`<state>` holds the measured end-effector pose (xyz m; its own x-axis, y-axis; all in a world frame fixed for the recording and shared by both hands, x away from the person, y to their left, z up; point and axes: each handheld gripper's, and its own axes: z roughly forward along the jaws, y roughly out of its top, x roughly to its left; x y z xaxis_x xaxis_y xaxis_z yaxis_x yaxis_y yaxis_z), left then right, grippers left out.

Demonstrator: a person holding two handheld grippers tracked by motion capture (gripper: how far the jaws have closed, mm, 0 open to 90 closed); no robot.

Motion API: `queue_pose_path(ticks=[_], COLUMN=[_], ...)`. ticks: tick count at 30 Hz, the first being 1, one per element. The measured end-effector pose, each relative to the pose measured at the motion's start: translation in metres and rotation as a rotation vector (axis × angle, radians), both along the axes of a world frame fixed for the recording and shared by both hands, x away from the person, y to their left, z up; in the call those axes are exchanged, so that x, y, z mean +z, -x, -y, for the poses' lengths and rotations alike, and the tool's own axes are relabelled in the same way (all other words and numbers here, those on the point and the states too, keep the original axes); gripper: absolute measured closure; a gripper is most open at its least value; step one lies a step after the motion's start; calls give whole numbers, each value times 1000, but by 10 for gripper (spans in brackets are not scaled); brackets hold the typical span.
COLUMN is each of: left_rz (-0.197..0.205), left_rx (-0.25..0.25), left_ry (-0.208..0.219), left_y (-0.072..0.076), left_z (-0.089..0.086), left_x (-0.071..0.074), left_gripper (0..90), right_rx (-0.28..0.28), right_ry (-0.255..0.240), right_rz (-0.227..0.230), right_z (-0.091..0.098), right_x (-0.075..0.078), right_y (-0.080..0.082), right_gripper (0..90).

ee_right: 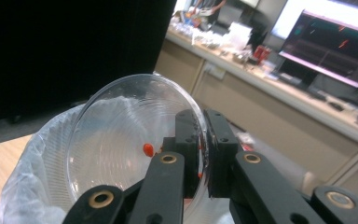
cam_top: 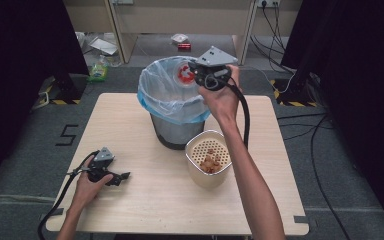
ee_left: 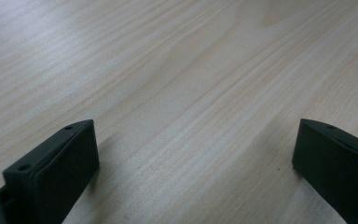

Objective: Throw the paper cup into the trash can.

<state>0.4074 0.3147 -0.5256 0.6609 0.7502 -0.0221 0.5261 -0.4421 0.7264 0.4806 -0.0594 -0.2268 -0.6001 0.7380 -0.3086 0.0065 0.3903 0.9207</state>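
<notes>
Nearest the person, the left gripper (cam_top: 111, 172) rests low on the pale wood-grain table (cam_top: 145, 200), its black jaws spread wide with bare tabletop between them and nothing held. A little further in, by the right forearm, stands a cream plastic tub (cam_top: 209, 167) with rounded corners; a perforated strainer insert sits in its top and a small heap of brownish scraps (cam_top: 211, 162) lies in that. Just behind it is the round grey waste bin (cam_top: 172, 131), lined with a thin, crinkled, pale blue plastic bag (cam_top: 160, 95) that folds over the rim. Above the bin's far side, the right gripper (ee_right: 199, 154) is pressed together on the edge of a clear, shallow, round plastic dish (ee_right: 121, 140) with fine concentric ridges. The dish is tipped steeply on edge over the bag's open mouth, and red smears and a small red bit (ee_right: 148, 149) cling to its inner face. Beyond the table, there are a floor with cables, a long counter and lit monitors (ee_right: 331, 42).
</notes>
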Motion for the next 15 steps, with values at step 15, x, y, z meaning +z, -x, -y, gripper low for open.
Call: queue_pose_path(ticks=[15], left_rz=[0], left_rx=[0], left_ry=[0], left_y=[0], left_z=[0], left_x=[0], left_gripper=[0], right_rx=[-38], right_ry=[-58], right_rz=[-82], right_z=[19], right_x=[-4], right_y=[-11], right_gripper=[569])
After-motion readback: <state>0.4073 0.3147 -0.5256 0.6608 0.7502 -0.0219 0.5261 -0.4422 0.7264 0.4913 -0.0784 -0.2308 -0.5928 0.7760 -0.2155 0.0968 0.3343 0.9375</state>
